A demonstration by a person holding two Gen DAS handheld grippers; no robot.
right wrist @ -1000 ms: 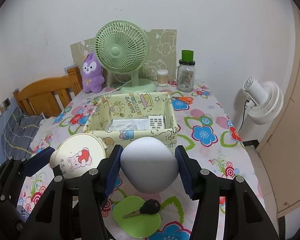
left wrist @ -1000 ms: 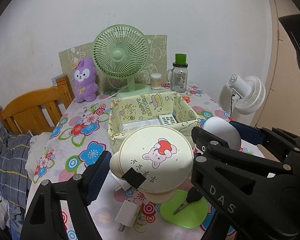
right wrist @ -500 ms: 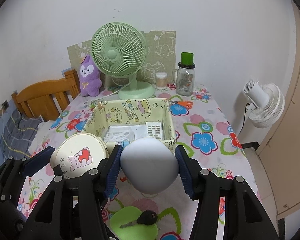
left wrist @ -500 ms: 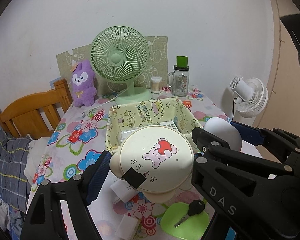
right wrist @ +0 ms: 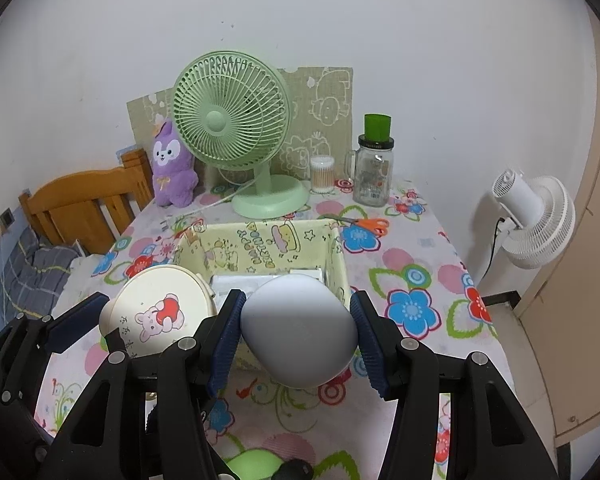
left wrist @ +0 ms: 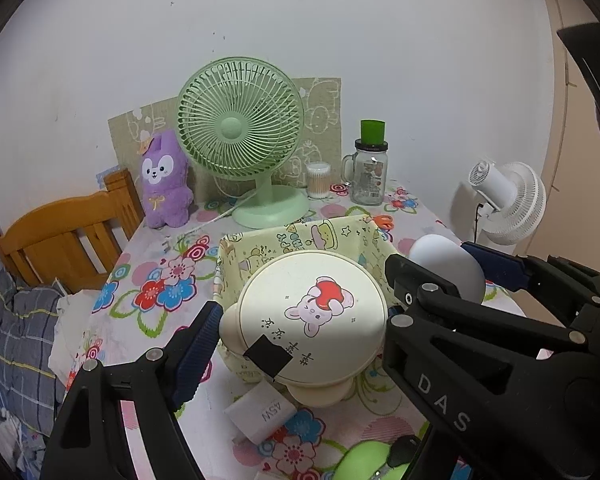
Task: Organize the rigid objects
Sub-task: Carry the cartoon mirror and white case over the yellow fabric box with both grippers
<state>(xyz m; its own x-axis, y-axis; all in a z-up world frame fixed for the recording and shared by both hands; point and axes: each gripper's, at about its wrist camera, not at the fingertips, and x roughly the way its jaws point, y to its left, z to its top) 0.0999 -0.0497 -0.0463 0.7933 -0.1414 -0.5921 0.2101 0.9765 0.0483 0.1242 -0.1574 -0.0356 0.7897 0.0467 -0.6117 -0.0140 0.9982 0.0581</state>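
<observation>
Both grippers have carried their loads forward — the fabric basket (left wrist: 236,264) now sits closer beneath them than a second ago. From the left wrist, the left gripper (left wrist: 300,320) is clamped wide on a cream round box (left wrist: 312,320) with a bunny print, held over the basket's near edge; a white charger (left wrist: 260,412) lies below on the floral tablecloth (left wrist: 140,280). From the right wrist, the right gripper (right wrist: 298,332) squeezes a pale blue egg-shaped object (right wrist: 300,328) between both pads — just above the basket's near wall.
</observation>
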